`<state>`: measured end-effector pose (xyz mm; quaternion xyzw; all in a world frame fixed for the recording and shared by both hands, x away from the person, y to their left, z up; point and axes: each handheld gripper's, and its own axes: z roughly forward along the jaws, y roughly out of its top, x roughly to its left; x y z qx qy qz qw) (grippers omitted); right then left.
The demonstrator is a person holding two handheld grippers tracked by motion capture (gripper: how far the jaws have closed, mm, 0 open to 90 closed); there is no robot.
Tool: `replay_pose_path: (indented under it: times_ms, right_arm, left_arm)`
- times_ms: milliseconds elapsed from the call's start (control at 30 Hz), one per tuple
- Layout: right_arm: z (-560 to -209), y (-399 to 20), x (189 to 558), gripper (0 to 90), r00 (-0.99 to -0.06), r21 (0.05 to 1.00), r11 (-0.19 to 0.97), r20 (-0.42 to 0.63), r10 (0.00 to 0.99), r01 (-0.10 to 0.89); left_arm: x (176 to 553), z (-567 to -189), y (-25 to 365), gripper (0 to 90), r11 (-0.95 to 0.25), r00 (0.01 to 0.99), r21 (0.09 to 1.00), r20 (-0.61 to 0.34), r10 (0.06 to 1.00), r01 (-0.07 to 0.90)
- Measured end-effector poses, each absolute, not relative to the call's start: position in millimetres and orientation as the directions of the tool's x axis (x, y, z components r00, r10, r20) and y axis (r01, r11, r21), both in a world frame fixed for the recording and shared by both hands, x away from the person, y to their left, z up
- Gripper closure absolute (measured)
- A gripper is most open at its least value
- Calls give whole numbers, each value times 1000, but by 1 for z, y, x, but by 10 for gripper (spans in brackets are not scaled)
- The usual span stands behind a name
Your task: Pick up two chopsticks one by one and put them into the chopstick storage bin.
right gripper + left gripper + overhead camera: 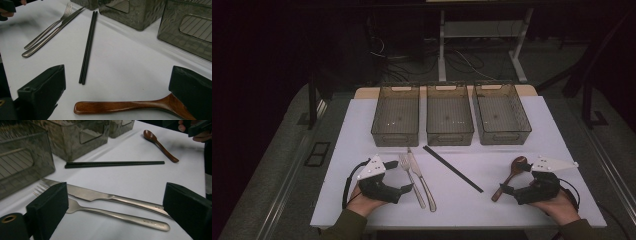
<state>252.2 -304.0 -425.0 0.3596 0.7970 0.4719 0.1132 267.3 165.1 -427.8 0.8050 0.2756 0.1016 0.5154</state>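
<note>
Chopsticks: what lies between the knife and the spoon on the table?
Only the black chopsticks, lying diagonally between the knife and the spoon; the rest of that stretch is bare white table. The high view shows it.

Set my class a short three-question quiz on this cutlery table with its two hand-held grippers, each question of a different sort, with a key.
1. True or false: the fork and knife lie side by side near the left gripper.
2. How many wire baskets stand at the far side of the table?
3. Which lies between the right gripper's open jaws? A) chopsticks B) wooden spoon C) knife

Key: 1 true; 2 three; 3 B
</note>
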Motion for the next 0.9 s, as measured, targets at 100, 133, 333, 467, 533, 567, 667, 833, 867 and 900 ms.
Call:
replay_pose_path:
  times_ms: [100, 133, 333, 467, 533, 567, 667, 833, 867, 900]
  right_arm:
    - [-422, -303, 254, 65, -718, 834, 298, 158, 678, 465]
    - [-421, -302, 255, 81, -718, 831, 296, 165, 676, 470]
    - [-416, -294, 262, 144, -725, 829, 291, 184, 664, 477]
    - [-415, -282, 268, 192, -734, 818, 309, 188, 653, 484]
    - [-415, -276, 272, 218, -740, 813, 320, 189, 646, 487]
    - [-416, -273, 273, 223, -742, 810, 325, 189, 644, 489]
    - [-416, -265, 278, 259, -747, 805, 335, 188, 638, 489]
    - [-417, -254, 286, 340, -749, 794, 342, 202, 631, 502]
    - [-417, -251, 287, 360, -748, 789, 346, 205, 632, 508]
    - [-417, -249, 289, 380, -749, 785, 350, 206, 630, 511]
  left_arm:
    - [269, -428, 164, 0, -322, 817, 872, -138, 560, 368]
    - [269, -428, 164, 0, -319, 813, 870, -144, 565, 375]
    - [270, -429, 161, 0, -342, 819, 860, -138, 558, 378]
    - [270, -429, 161, 0, -335, 819, 862, -146, 555, 381]
    - [270, -429, 161, 0, -335, 819, 862, -145, 556, 380]
    - [270, -429, 161, 0, -332, 818, 864, -144, 556, 378]
    - [270, -429, 162, 0, -328, 817, 865, -147, 557, 379]
    - [270, -429, 162, 0, -325, 818, 866, -151, 555, 380]
    - [271, -429, 162, 0, -324, 818, 866, -152, 555, 380]
    - [271, -429, 161, 0, -323, 819, 867, -152, 554, 380]
